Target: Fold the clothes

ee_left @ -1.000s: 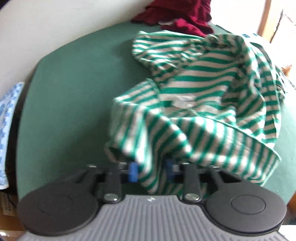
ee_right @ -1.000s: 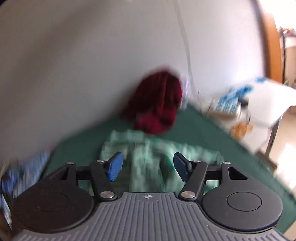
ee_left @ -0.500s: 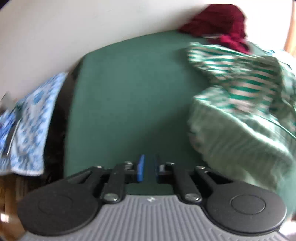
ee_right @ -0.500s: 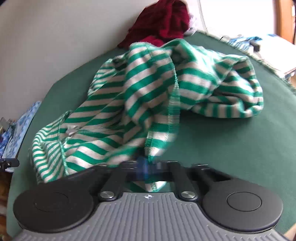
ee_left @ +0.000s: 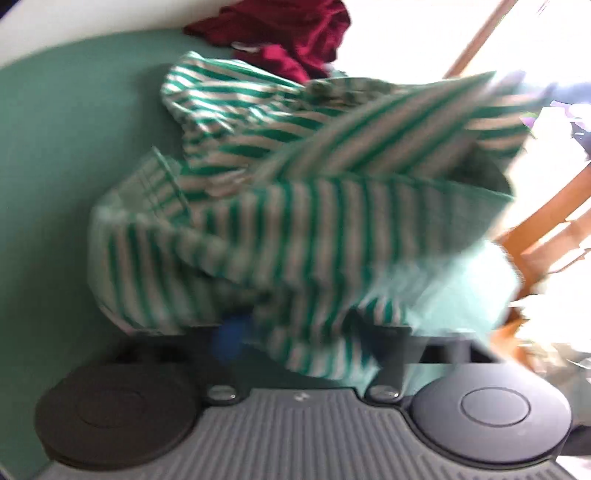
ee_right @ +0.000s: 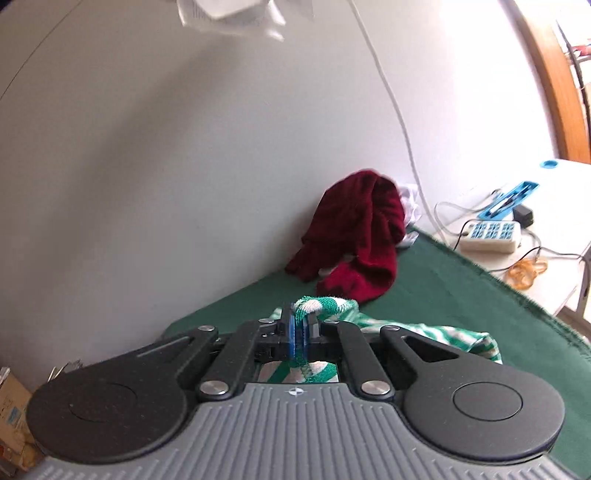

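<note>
A green-and-white striped shirt (ee_left: 295, 206) lies bunched on the green table cloth (ee_left: 55, 166), blurred by motion. It drapes over my left gripper (ee_left: 295, 332); one blue pad (ee_left: 227, 338) shows at the left, the other is hidden under cloth. My right gripper (ee_right: 300, 332) is shut on an edge of the striped shirt (ee_right: 321, 304) and holds it above the table cloth (ee_right: 461, 295).
A dark red garment (ee_right: 354, 236) is heaped against the wall at the table's far edge, also in the left wrist view (ee_left: 284, 33). A white power strip (ee_right: 491, 236) with cables lies on a side table at the right. Wooden chair parts (ee_left: 546, 229) stand to the right.
My right gripper has closed on the shirt's edge and lifted it. My left gripper, shut and empty half a second ago, has swung back right under the shirt with its jaws apart.
</note>
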`<action>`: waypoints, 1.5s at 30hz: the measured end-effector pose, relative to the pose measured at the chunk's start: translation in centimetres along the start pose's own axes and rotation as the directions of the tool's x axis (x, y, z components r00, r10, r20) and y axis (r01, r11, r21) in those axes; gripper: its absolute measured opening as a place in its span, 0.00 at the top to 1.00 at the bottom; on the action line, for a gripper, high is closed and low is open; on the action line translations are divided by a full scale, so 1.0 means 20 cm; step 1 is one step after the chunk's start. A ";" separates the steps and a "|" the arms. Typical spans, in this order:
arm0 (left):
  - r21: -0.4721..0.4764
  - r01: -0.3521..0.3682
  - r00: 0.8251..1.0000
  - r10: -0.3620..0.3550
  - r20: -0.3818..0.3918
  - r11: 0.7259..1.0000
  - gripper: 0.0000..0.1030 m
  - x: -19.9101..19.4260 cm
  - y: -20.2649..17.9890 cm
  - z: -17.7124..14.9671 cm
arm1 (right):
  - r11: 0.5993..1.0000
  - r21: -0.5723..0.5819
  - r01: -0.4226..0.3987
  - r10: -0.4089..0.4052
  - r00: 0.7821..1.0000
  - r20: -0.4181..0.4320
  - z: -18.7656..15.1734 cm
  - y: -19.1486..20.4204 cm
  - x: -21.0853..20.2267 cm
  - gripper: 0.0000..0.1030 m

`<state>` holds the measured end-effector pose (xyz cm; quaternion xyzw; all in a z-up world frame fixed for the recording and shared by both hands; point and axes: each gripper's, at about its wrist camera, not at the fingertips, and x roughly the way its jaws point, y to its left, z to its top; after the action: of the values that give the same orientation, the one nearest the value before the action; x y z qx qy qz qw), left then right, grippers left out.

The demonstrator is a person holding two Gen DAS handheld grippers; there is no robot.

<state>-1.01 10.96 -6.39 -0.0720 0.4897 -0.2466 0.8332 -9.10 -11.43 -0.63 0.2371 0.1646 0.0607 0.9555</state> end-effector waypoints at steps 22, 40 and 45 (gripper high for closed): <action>0.085 -0.199 0.969 0.183 0.165 0.976 0.32 -0.20 -0.10 -0.11 | 0.867 -0.338 0.365 -0.430 0.893 -0.137 -0.19 -0.37 0.02 0.28; 0.116 -0.239 0.954 0.211 0.215 0.964 0.63 -0.12 -0.31 0.07 | 0.989 -0.092 0.120 -0.140 0.955 -0.263 -0.31 -0.34 0.06 0.96; 0.197 -0.348 0.908 0.277 0.315 0.917 0.22 -0.26 -0.35 -0.01 | 0.998 -0.050 0.047 -0.055 0.986 -0.155 -0.09 -0.31 0.01 0.98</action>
<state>-5.59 7.49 0.17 0.0784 0.3369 -0.1557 0.9253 -9.35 -16.05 -5.14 0.2052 0.2435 0.0584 0.9462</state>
